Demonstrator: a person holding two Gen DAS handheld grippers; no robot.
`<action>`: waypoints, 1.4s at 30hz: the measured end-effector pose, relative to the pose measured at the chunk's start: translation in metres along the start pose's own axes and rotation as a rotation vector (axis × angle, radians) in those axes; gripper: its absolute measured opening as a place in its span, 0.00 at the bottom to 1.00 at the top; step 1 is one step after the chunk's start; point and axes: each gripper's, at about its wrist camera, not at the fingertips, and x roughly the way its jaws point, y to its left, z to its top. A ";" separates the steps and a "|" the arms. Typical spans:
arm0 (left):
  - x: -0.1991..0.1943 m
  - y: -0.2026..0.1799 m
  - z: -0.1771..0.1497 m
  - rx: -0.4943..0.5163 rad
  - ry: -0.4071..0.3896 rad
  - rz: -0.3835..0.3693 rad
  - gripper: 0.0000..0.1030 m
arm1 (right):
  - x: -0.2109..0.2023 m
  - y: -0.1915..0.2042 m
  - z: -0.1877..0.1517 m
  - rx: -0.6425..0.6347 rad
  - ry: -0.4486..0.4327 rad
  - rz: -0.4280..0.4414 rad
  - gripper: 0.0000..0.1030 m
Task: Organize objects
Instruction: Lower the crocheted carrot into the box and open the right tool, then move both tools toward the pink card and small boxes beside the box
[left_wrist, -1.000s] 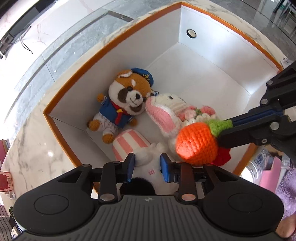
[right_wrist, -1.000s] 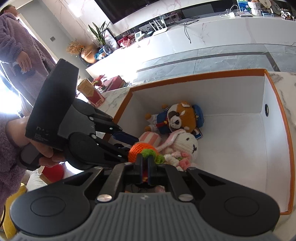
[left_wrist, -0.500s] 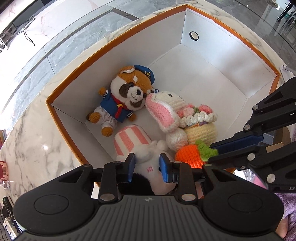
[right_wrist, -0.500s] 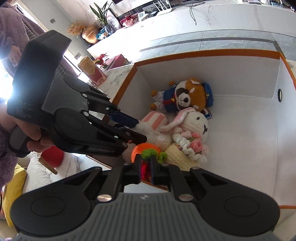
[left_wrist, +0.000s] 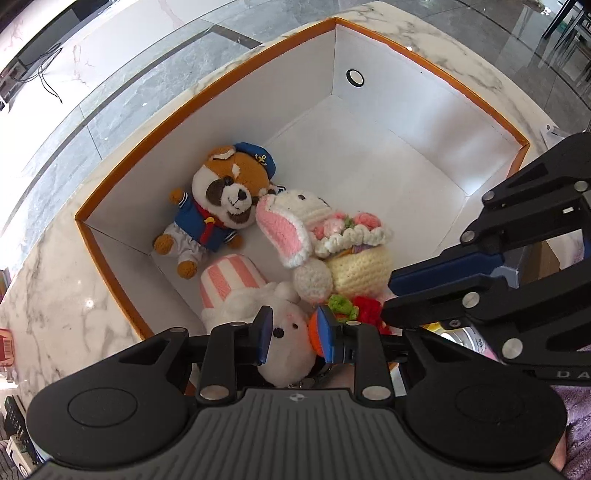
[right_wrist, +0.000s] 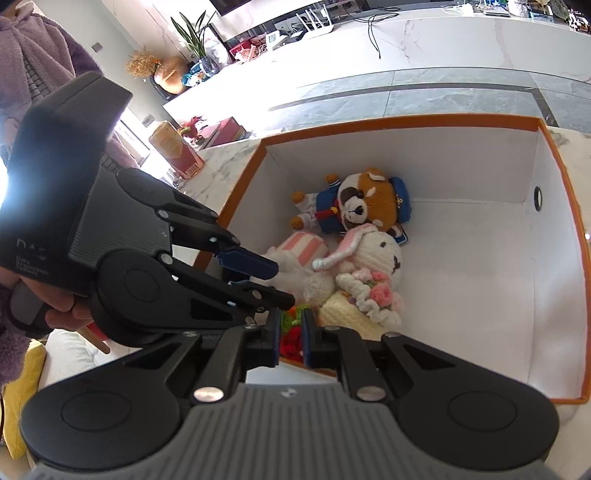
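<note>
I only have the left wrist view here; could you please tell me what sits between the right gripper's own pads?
Observer: The right wrist view shows the crochet carrot's green and red yarn in the narrow gap of the right gripper, whose jaws have just been opening.
Operator: Thank you. Who holds the left gripper?
Observer: A hand in a purple fleece sleeve grips its handle.
Operator: What lies beyond the box?
Observer: A leafy plant stands on a long white counter.

tools (left_wrist: 295, 328) – black linkage, blue pads, silver screws, ribbed grey housing | sleeve (right_wrist: 14, 347) – fuzzy lilac fleece
</note>
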 end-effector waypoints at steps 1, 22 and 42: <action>-0.004 -0.001 -0.001 -0.009 -0.009 0.001 0.31 | -0.003 0.001 -0.001 -0.003 0.000 -0.005 0.13; -0.043 -0.132 -0.053 0.014 0.000 -0.331 0.54 | -0.098 -0.030 -0.097 0.184 0.242 -0.192 0.44; 0.050 -0.130 -0.061 -0.064 0.087 -0.405 0.79 | -0.062 -0.101 -0.151 0.579 0.352 -0.197 0.81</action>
